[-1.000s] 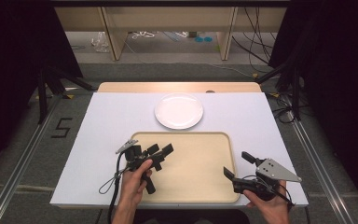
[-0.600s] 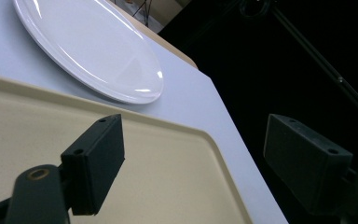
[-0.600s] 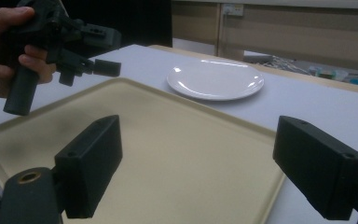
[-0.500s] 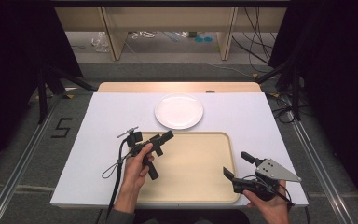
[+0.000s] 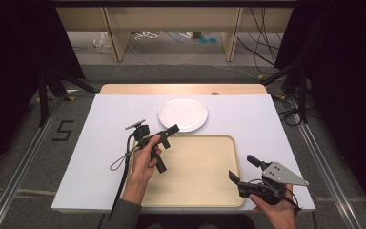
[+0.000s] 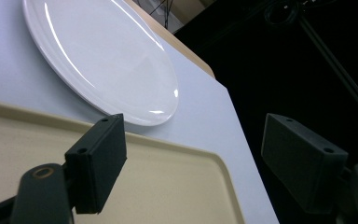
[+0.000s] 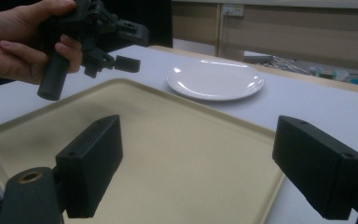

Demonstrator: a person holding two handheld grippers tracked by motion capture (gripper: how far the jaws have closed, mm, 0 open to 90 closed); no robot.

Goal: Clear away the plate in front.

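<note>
I am holding my left gripper (image 5: 164, 135) up in my left hand (image 5: 145, 160), over the far left corner of the tray (image 5: 205, 191). Its black jaws are standing wide apart with nothing between them, and they are pointing toward the plate (image 5: 183, 113). In the left gripper view, my two blocky black jaws are sitting far from each other, one over the tray's rim and one out past the edge of the surface (image 6: 205, 102). The plate (image 6: 102, 60) is round, white and shiny, with bright streaks of light on it. It is lying flat on the surface just past the far rim of the tray, near it, but I cannot tell if they are touching. The tray is a big flat rectangle, pale tan and smooth, with round corners and a low raised rim. The surface (image 5: 100, 143) is covered with a smooth white sheet, and a strip of light wood is showing at its far edge. My right gripper (image 5: 245, 170) is sitting low at the near right corner of the tray in my right hand (image 5: 276, 212), with a grey three-cornered plate on top. Its jaws are also spread wide and gripping nothing. In the right gripper view, they are looking across the bare tray (image 7: 177, 154) toward the plate (image 7: 215, 79) and my left gripper (image 7: 121, 46).
</note>
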